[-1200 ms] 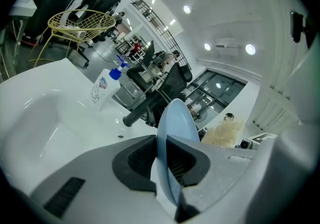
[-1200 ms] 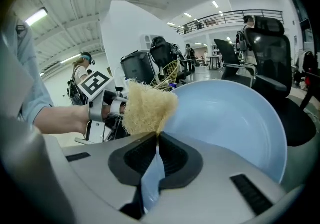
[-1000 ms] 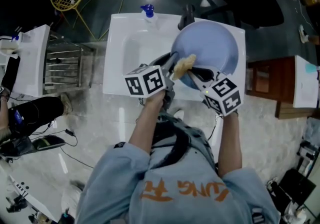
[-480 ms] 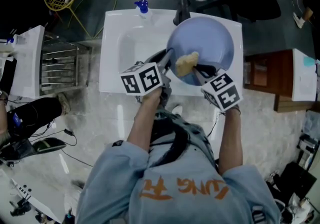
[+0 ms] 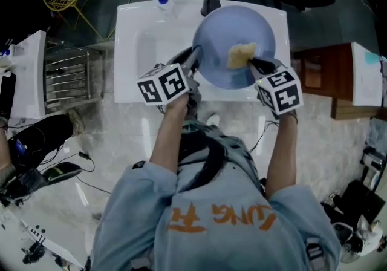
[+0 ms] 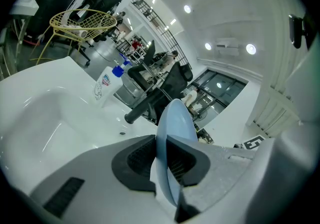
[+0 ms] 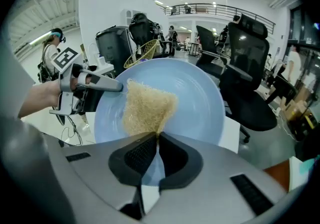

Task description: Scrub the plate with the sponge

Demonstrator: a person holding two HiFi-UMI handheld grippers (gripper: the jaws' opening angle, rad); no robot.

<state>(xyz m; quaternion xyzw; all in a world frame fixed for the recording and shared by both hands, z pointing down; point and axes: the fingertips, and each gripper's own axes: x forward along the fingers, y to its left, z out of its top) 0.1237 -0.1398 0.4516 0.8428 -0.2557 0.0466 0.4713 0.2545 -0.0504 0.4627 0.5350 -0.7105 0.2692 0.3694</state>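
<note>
Plate (image 5: 221,31), blue, round: held tilted above the white sink (image 5: 136,43), clear of the basin, its hollow face up toward the person

Sponge (image 5: 241,54), tan, coarse: flat against the plate's face, just off centre toward 4 o'clock in the head view; long axis runs from the right tongs toward 10 o'clock

Right tongs (image 5: 253,62): pinched tight on the sponge's near corner, entering over the plate's 4 o'clock rim

Left tongs (image 5: 195,56): clamped on the plate's rim at 8 o'clock, a pad on each side

Judgement: right hand does the scrubbing; unscrubbed face lies mostly toward 10 and 12 o'clock
</note>
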